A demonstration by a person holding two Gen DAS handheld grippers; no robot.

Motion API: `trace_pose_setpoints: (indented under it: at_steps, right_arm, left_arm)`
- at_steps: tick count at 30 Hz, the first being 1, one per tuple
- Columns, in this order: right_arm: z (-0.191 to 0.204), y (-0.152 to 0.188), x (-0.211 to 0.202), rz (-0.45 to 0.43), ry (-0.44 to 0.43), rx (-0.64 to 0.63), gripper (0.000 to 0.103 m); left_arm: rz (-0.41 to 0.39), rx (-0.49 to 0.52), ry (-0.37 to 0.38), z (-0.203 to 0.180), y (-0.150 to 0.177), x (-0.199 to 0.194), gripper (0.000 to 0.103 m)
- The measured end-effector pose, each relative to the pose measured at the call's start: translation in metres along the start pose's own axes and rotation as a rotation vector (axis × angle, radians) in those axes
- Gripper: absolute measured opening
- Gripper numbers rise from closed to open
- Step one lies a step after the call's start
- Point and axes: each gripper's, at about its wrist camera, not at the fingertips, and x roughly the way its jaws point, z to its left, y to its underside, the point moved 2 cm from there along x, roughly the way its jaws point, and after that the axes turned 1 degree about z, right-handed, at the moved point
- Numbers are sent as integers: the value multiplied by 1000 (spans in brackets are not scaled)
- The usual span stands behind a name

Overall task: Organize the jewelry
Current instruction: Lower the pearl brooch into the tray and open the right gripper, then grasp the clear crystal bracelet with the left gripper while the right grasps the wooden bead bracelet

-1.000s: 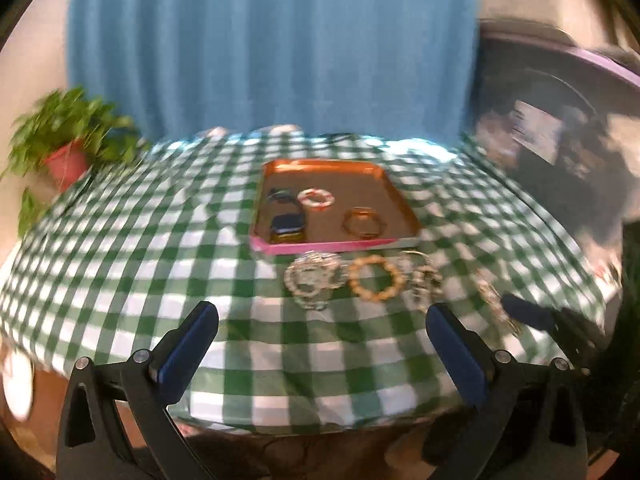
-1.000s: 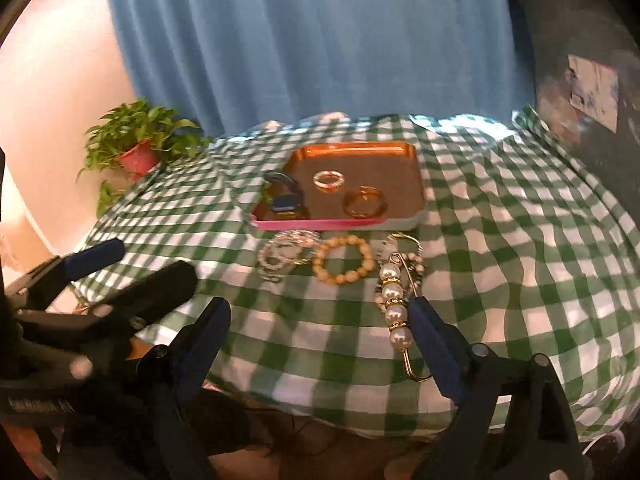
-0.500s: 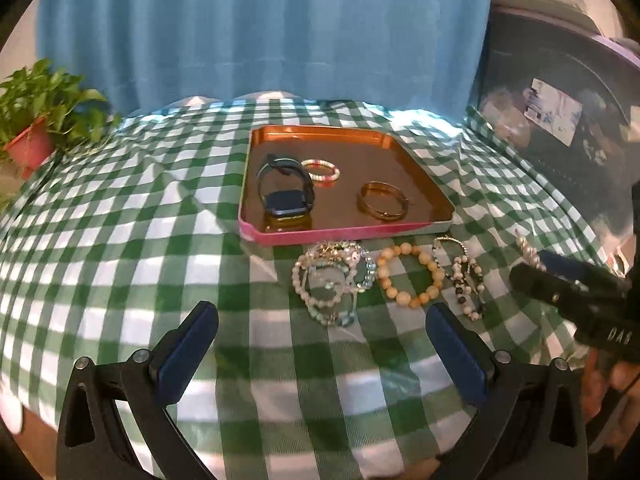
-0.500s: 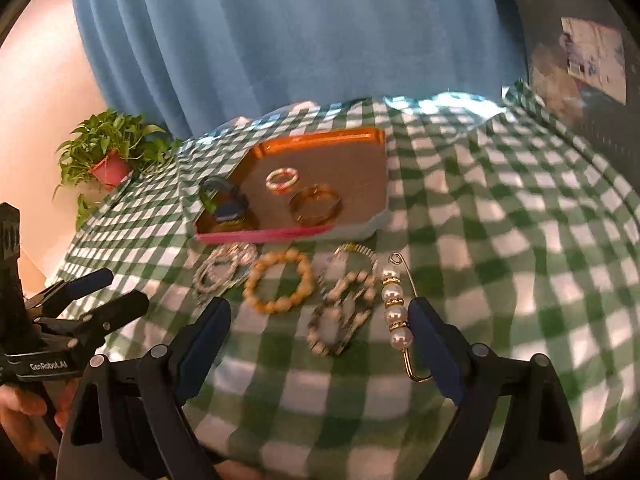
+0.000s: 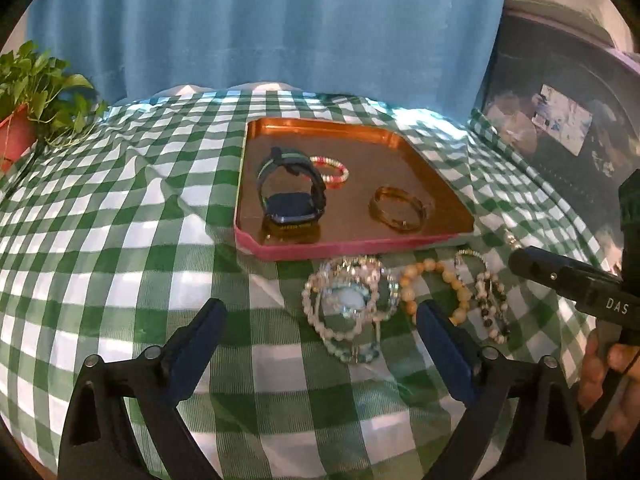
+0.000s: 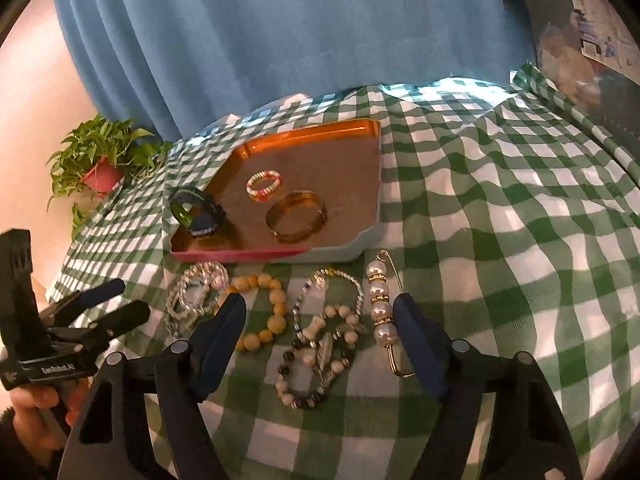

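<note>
A copper tray [image 5: 352, 246] with a pink rim holds a dark smartwatch [image 5: 290, 204], a pink-and-white bead bracelet [image 5: 332, 170] and a gold bangle [image 5: 400, 208]. In front of it on the checked cloth lie crystal bracelets [image 5: 348, 304], a wooden bead bracelet [image 5: 432, 272] and dark-and-white bracelets [image 6: 320, 344]. A pearl pin [image 6: 380, 308] lies furthest right. My left gripper [image 5: 320, 320] hovers over the crystal bracelets, jaws closing, pads touching nothing. My right gripper [image 6: 318, 308] is above the dark-and-white bracelets, jaws closing, pads clear of them.
A potted plant [image 6: 100, 168] stands at the table's far left. A blue curtain [image 5: 280, 20] hangs behind. A dark appliance [image 5: 560, 120] is on the right. The cloth drops off at the near table edge. A hand [image 6: 28, 404] grips the left tool.
Both grippers have come forward and down over the row of jewelry on the cloth. The jaws of both have narrowed, the right more than the left.
</note>
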Motion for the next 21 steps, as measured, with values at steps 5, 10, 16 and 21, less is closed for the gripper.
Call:
trace_pose_setpoints:
  at_steps: [5,10,16,21]
  right_arm:
    - [15,-39,12,-50,-34,-42,72]
    - [28,-73,80,90,-102,-68,52]
    - [25,-60,83,85,-82,-69,56]
    - [34,-55,56,32,-37,-136,59]
  left_arm:
    - [-29,-14,7,5,-14,2,95]
    - [-29,-21,5,11,-14,3,95]
    - [-16,-30,7,19,-13,6,95]
    - [-20,-31,8,15,-14,1,95]
